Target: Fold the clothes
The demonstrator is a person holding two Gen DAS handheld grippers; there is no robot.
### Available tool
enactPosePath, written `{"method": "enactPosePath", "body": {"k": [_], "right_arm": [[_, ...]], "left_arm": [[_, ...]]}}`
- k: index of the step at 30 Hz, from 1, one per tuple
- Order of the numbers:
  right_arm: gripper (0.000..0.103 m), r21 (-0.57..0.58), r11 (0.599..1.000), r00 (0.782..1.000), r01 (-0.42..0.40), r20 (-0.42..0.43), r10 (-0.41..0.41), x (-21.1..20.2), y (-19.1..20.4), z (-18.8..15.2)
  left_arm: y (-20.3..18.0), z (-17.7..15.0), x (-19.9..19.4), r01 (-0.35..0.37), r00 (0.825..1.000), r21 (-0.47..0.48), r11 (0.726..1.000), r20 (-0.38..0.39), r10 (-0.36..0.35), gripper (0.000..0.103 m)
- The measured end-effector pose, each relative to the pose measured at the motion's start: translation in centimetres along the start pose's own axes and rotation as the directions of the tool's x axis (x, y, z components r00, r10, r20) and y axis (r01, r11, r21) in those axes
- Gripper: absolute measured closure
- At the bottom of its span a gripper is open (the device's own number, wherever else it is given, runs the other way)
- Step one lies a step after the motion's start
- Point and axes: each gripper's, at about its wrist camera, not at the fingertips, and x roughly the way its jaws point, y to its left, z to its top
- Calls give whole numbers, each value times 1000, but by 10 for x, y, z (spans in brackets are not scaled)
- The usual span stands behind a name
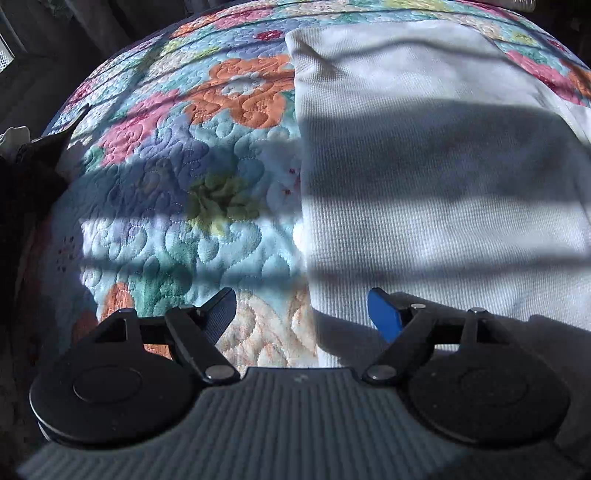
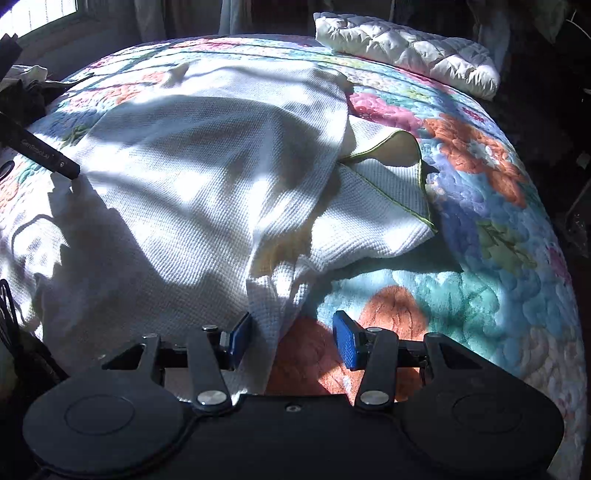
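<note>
A white waffle-knit garment lies spread on a floral quilt. In the right wrist view the garment is rumpled, with a green-trimmed flap folded open at its right side. My left gripper is open, its jaws straddling the garment's left edge near the near corner. My right gripper is open, with the garment's near right corner hanging between its jaws, close to the left pad. The left gripper's finger shows at the garment's far left edge in the right wrist view.
The quilt covers a bed that drops off at the right. A white quilted pillow lies at the bed's far end. Dark clutter sits past the bed's left side, under a window.
</note>
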Motion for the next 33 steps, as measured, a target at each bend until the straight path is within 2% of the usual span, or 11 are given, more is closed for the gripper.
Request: {"method": "enactPosePath", "body": {"k": [4, 8, 13, 18, 22, 26, 28, 29, 30, 32, 33], "right_arm": [[55, 126, 991, 997, -40, -56, 48, -11, -17, -16], [61, 291, 953, 988, -78, -102, 113, -27, -39, -27], [46, 595, 738, 918, -318, 0, 396, -34, -52, -51], [41, 697, 604, 873, -388, 67, 484, -12, -27, -72], [34, 746, 510, 872, -429, 195, 449, 10, -9, -89], [33, 700, 545, 872, -461, 245, 424, 17, 10, -74], [59, 675, 577, 876, -461, 241, 418, 22, 16, -60], [89, 667, 584, 875, -463, 239, 421, 24, 17, -53], [90, 655, 591, 874, -471, 253, 416, 23, 17, -47], [91, 627, 606, 869, -490, 292, 400, 17, 16, -33], [91, 606, 616, 863, -504, 317, 395, 12, 17, -25]], "left_arm": [[38, -32, -18, -78, 997, -74, 994, 8, 79, 25], [81, -57, -37, 146, 988, -225, 963, 76, -132, 25], [71, -68, -36, 334, 942, -215, 918, 60, -329, 26], [30, -75, -17, 420, 901, -177, 890, -39, -433, 31], [20, -83, -7, 489, 857, -193, 851, -77, -510, 44], [17, -86, 3, 532, 823, -248, 809, -71, -563, 39], [28, -83, 14, 552, 799, -329, 766, -53, -599, 35], [31, -80, 15, 560, 791, -344, 754, -48, -610, 37], [32, -78, 16, 567, 785, -356, 743, -43, -619, 44], [32, -73, 12, 566, 788, -352, 746, -37, -615, 81], [33, -71, 10, 566, 788, -353, 745, -33, -614, 80]]}}
